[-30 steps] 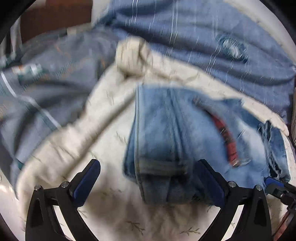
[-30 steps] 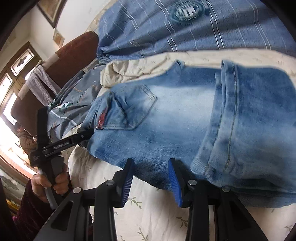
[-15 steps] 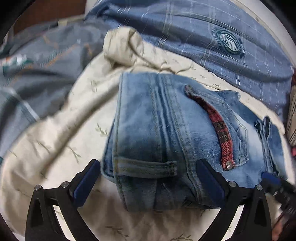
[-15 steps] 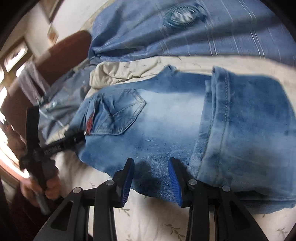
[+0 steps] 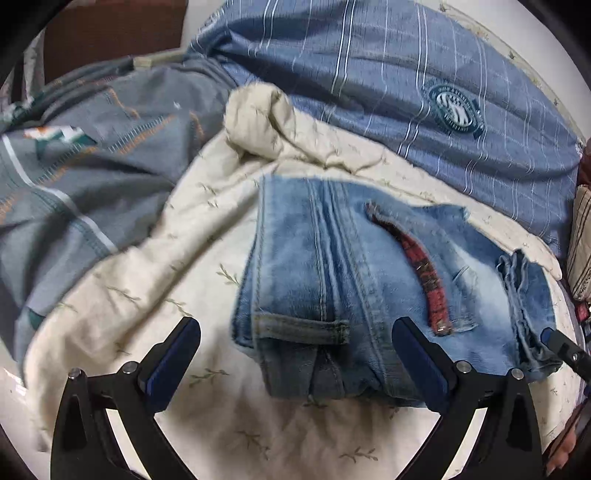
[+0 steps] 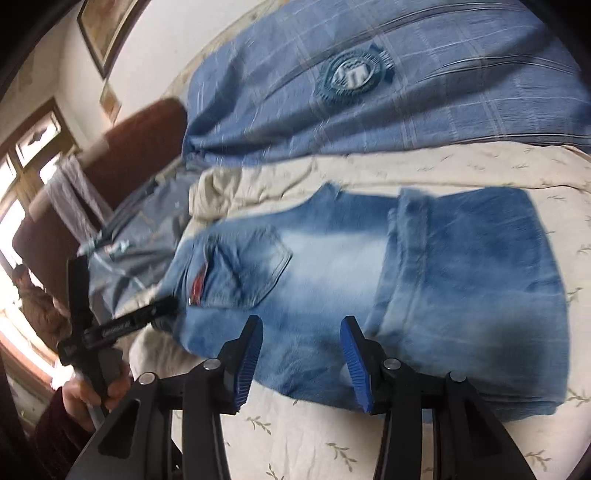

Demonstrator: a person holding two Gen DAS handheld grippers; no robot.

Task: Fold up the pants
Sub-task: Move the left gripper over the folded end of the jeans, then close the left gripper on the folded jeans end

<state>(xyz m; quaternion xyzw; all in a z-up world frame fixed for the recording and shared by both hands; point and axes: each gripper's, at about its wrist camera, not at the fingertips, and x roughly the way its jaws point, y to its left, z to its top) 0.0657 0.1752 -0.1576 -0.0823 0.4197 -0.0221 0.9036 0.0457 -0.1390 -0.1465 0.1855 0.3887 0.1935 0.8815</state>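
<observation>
Folded light-blue jeans [image 5: 332, 277] lie on a cream leaf-print sheet [image 5: 155, 280], with a red plaid pocket lining [image 5: 428, 280] showing. My left gripper [image 5: 295, 354] is open wide, its fingers on either side of the jeans' near end and not pressing it. In the right wrist view the jeans [image 6: 332, 266] stretch across the bed with a rolled cuff [image 6: 406, 251]. My right gripper [image 6: 303, 358] hovers over their near edge with jaws opening; denim shows in the gap, not pinched. The left gripper [image 6: 162, 306] sits at the waist end, held by a hand [image 6: 92, 391].
A blue striped quilt with a round badge [image 5: 454, 107] lies behind the jeans. A grey patterned cover [image 5: 92, 166] is bunched at the left. A brown headboard [image 6: 140, 147], a window [image 6: 22, 177] and a framed picture [image 6: 103, 33] are beyond. A striped cushion [image 5: 581, 240] sits at the right.
The right gripper's jaws have spread a little and it has drawn back slightly from the jeans. The left gripper shifted briefly and stays open wide at the waist end.
</observation>
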